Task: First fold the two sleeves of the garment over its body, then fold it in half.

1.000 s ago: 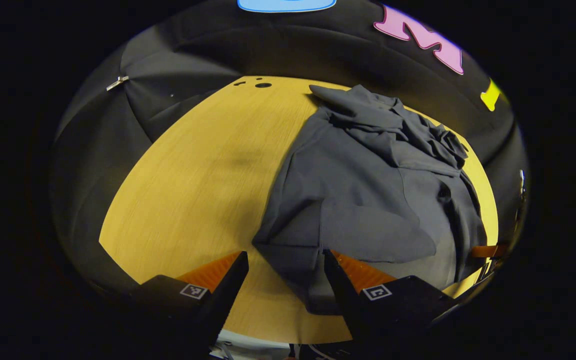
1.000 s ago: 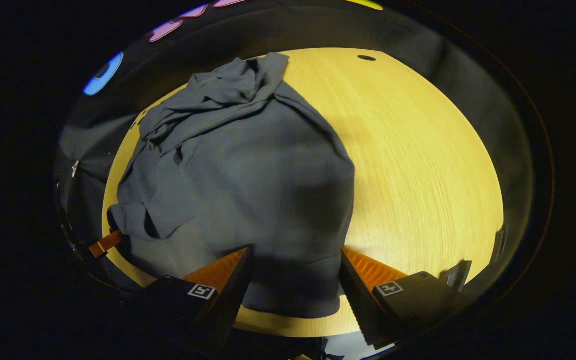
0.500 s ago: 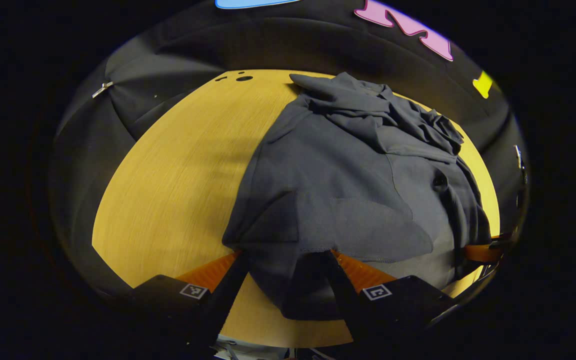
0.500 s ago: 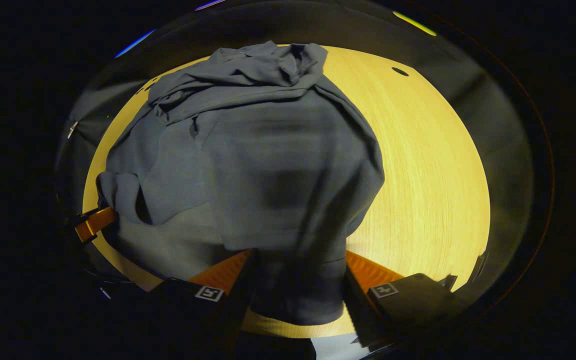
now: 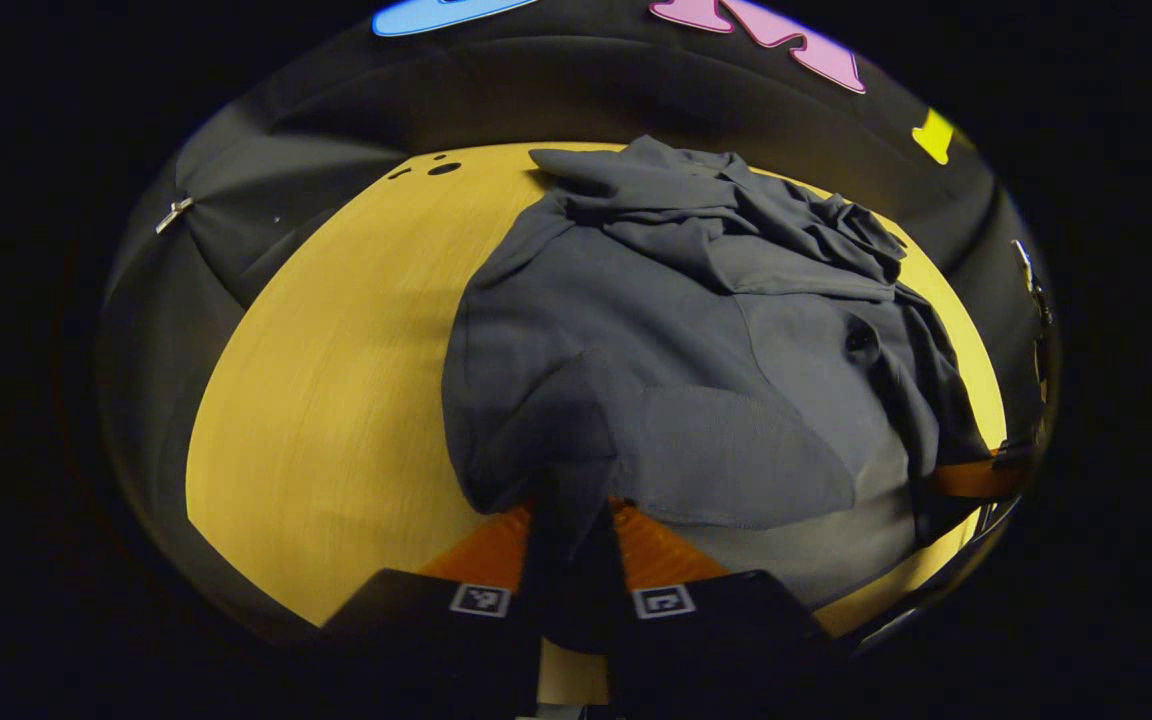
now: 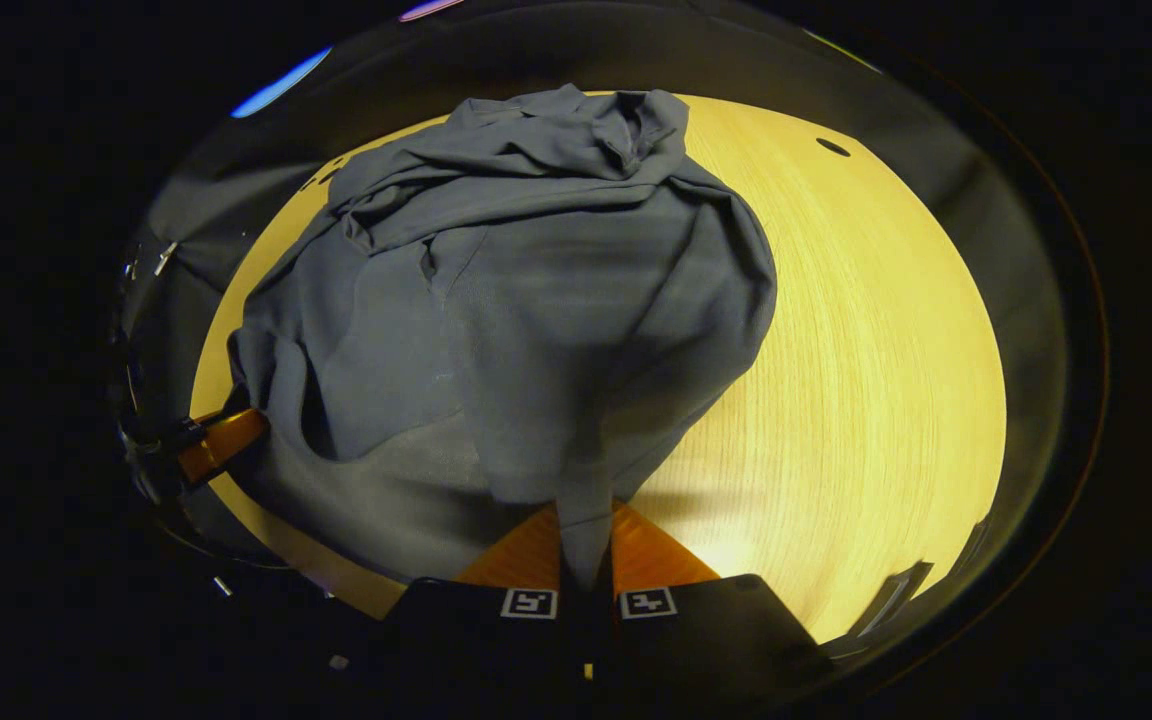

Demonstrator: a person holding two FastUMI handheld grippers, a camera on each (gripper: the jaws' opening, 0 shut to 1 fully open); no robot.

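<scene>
A dark grey garment (image 5: pixel 676 330) lies on the yellow wooden table (image 5: pixel 336 400), with its sleeves bunched in folds over the far end. In the left gripper view, my left gripper (image 5: pixel 569 530) is shut on the garment's near hem corner, and cloth is pinched between both fingers. In the right gripper view, the same garment (image 6: pixel 536 290) spreads ahead of me. My right gripper (image 6: pixel 586 545) is shut on the other near hem corner, which rises in a narrow peak. Each view also shows the other gripper at the garment's side: the right gripper (image 5: pixel 971 478) and the left gripper (image 6: pixel 216 445).
The table's near edge (image 5: pixel 576 680) runs just under the fingers. Bare tabletop (image 6: pixel 866 380) lies to the right of the garment in the right gripper view. Small holes (image 5: pixel 443 168) mark the far end of the table. Black cloth walls surround the table.
Both grippers were open over the near hem a second ago. They have closed on the hem corners, and the cloth there is now drawn up between the fingers.
</scene>
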